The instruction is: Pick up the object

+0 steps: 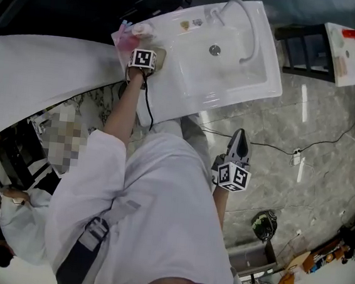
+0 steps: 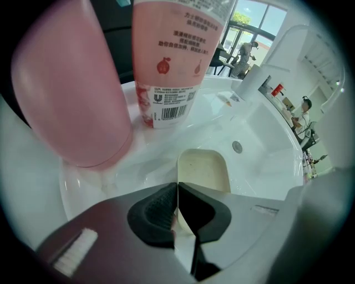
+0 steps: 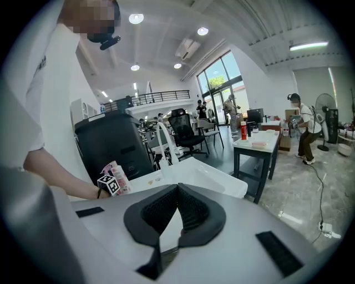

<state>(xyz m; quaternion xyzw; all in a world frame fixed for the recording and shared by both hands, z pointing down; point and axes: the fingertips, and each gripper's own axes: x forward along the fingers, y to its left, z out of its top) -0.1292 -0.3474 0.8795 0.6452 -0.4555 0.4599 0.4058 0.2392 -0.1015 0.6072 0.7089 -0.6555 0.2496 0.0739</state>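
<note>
**Item 1, pink bottle (image 2: pixel 72 89).** It stands at 10 o'clock from your left jaws, on the basin's ledge. It is close beside the target, so it limits any swing to that side.

**Item 2, labelled pink tube (image 2: pixel 175 55).** It stands upright at 12 o'clock, behind the target and clear of it.

**Item 3, cream dish (image 2: pixel 202 169), the task's thing.** It is shallow and lies flat on the basin's left ledge, at 9 o'clock of the bowl in the head view (image 1: pixel 159 55). Its low rim appears to be the only part thin enough to grip.

**Item 4, left gripper (image 2: pixel 177 191).** You hold it at 11 o'clock in the head view (image 1: pixel 149 59), reaching low over the ledge. Its jaws are pressed almost together and seem to pinch the dish's near rim. The dish has not yet left the ledge.

**Item 5, basin (image 1: pixel 235 75).** It is white, with its drain (image 2: pixel 237 146) at 2 o'clock from the dish. The ledge looks glossy, so the dish may slide if the grip is light.

**Item 6, right gripper (image 1: pixel 240 137).** You hold it at 3 o'clock, well away from the basin by your side, probably to keep it out of the way. Its jaws (image 3: pixel 177 191) are pressed together with nothing between them.
</note>
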